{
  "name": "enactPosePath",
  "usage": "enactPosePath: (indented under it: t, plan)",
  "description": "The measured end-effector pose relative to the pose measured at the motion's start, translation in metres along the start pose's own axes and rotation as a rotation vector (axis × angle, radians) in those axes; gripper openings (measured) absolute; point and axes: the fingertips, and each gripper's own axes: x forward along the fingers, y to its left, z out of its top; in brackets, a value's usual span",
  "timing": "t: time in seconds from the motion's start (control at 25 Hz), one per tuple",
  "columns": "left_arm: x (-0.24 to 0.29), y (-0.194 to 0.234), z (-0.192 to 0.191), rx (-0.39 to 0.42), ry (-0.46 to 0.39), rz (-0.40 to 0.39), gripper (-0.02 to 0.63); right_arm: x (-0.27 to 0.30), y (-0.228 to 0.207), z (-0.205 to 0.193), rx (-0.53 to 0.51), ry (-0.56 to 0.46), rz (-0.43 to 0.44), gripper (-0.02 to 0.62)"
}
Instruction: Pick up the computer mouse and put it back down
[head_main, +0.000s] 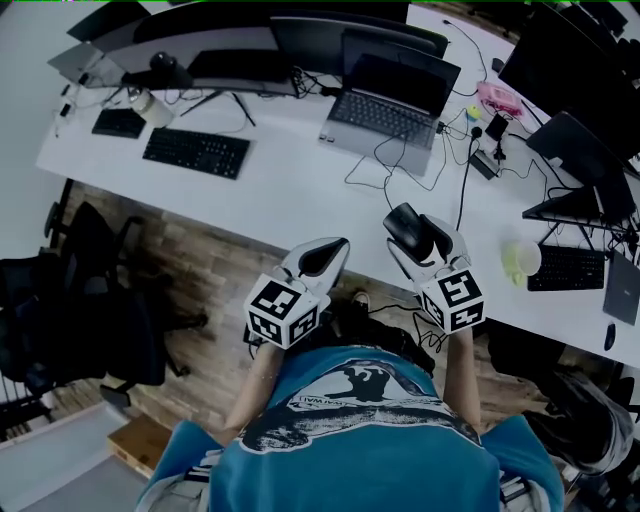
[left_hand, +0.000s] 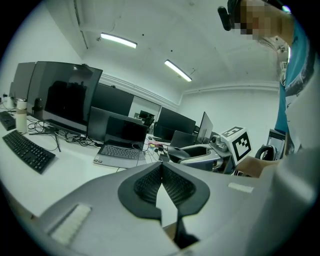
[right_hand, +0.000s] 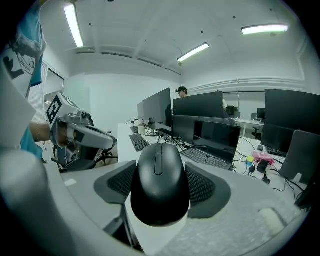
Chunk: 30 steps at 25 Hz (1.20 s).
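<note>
**Task status.** The pick-up half is being judged complete; the put-down half is being judged outstanding.

**Nearest items.**
- The left gripper (left_hand: 161, 180) is being held just off the near edge of the tabletop (head_main: 290, 190). Its jaws are being pressed together with nothing between them, and it is taking no part in the task.
- The right gripper (head_main: 418, 240) is being held beside it, above the near edge. Its jaws are being clamped wide onto the flanks of the computer mouse (right_hand: 160, 182).
- The mouse is being held clear of the tabletop, so a lowering and a release are being judged as the remaining work.

**Materials and shapes.**
- The mouse is being shown as a smooth, matte black dome, oval in outline, with a narrow wheel slot at its front.
- The jaw bodies are being shown as light grey moulded shells with a faintly grainy finish.
- The pads (left_hand: 145, 187) are being shown as dark, finely ribbed and apparently rubbery.

**Farther items.** The tabletop is being shown as flat, white and smooth. A grey laptop (head_main: 390, 110) and a black keyboard (head_main: 196, 152) are being carried at mid-depth. Dark monitors (head_main: 240, 40) are being lined along the far edge.
</note>
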Motion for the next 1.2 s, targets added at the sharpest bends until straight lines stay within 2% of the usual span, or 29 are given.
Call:
enactPosePath:
  t: [0.36,0.6,0.96,1.2]
  plan:
    - [-0.025,0.022,-0.003,-0.026,-0.018,0.100,0.012,0.054,0.008,0.016,-0.046,-0.007,0.085,0.304]
    - [-0.048,0.042,-0.001,-0.046,-0.041,0.174,0.012,0.118,0.020,0.010,-0.006,0.015,0.155,0.304]
    - [-0.078,0.064,-0.001,-0.062,-0.059,0.238,0.012,0.214,0.035,-0.042,-0.035,0.182,0.152,0.304]
    - [-0.092,0.074,-0.001,-0.068,-0.057,0.252,0.012,0.249,0.043,-0.091,-0.035,0.315,0.152,0.304]
